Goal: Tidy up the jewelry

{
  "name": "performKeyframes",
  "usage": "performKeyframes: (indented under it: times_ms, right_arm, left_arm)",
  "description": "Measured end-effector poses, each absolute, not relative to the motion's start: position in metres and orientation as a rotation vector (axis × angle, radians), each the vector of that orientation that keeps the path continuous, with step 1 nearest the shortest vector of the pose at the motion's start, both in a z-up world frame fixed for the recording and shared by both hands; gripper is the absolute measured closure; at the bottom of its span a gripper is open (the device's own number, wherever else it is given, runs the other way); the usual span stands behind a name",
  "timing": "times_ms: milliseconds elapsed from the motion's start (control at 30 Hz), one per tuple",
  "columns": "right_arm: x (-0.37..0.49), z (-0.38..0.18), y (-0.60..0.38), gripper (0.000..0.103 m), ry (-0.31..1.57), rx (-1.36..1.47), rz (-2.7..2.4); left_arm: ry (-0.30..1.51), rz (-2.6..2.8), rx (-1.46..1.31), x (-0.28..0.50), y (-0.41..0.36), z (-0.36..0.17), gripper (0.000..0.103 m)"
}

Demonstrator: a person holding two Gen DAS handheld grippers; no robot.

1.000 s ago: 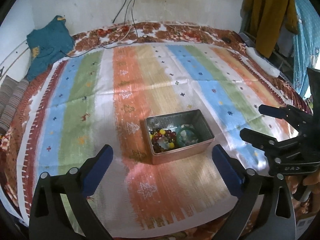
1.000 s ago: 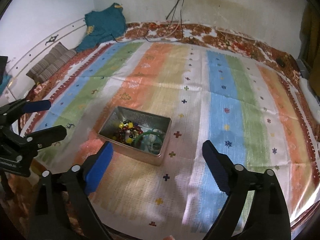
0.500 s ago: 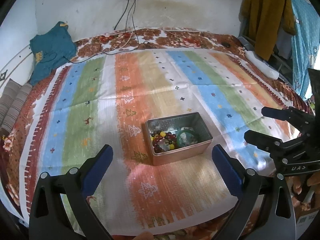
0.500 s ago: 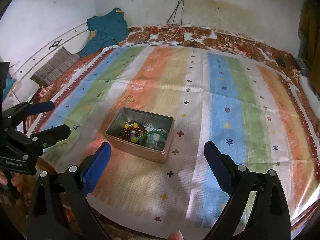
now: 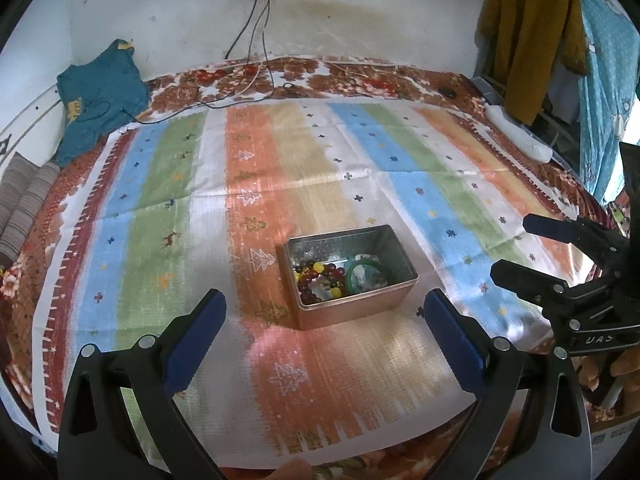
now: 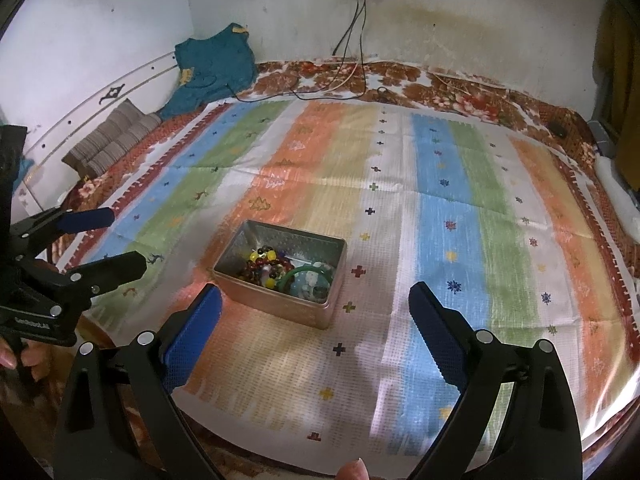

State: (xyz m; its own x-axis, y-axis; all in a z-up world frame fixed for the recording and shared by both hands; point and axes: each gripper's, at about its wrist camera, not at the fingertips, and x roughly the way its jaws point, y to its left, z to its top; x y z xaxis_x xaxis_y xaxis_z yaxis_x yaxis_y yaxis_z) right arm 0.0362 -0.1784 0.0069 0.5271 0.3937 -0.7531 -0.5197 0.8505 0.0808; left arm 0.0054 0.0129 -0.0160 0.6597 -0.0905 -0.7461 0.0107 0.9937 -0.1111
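A rectangular metal tin [image 5: 404, 268] [image 6: 338, 256] sits open on the striped mat. Inside lie a string of dark red and yellow beads [image 5: 320, 276] [image 6: 264, 266] and a green bangle [image 5: 362, 274] [image 6: 306, 276]. My left gripper [image 5: 324, 336] is open and empty, held above the near mat in front of the tin; it also shows in the right wrist view [image 6: 108, 240]. My right gripper [image 6: 316, 332] is open and empty, near the tin's front right; it also shows in the left wrist view [image 5: 516, 248].
The striped mat [image 5: 180, 184] covers a floral bedspread [image 5: 360, 76]. A teal garment [image 5: 100, 96] and striped cushion [image 6: 112, 140] lie at the far left. Cables [image 5: 256, 40] hang from a wall socket. Clothes [image 5: 532, 36] hang at the right.
Both grippers have pulled back and risen a little, so the tin looks smaller and more of the wall shows. Both stay open and empty.
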Motion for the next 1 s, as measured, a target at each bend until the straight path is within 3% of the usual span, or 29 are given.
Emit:
performKeyframes:
  times_ms: [1000]
  right_arm:
    - [0.0288, 0.0123, -0.1752, 0.006, 0.813, -0.189, 0.567]
  left_arm:
    - [0.825, -0.042, -0.054, 0.0038, 0.0076, -0.0102, 0.006]
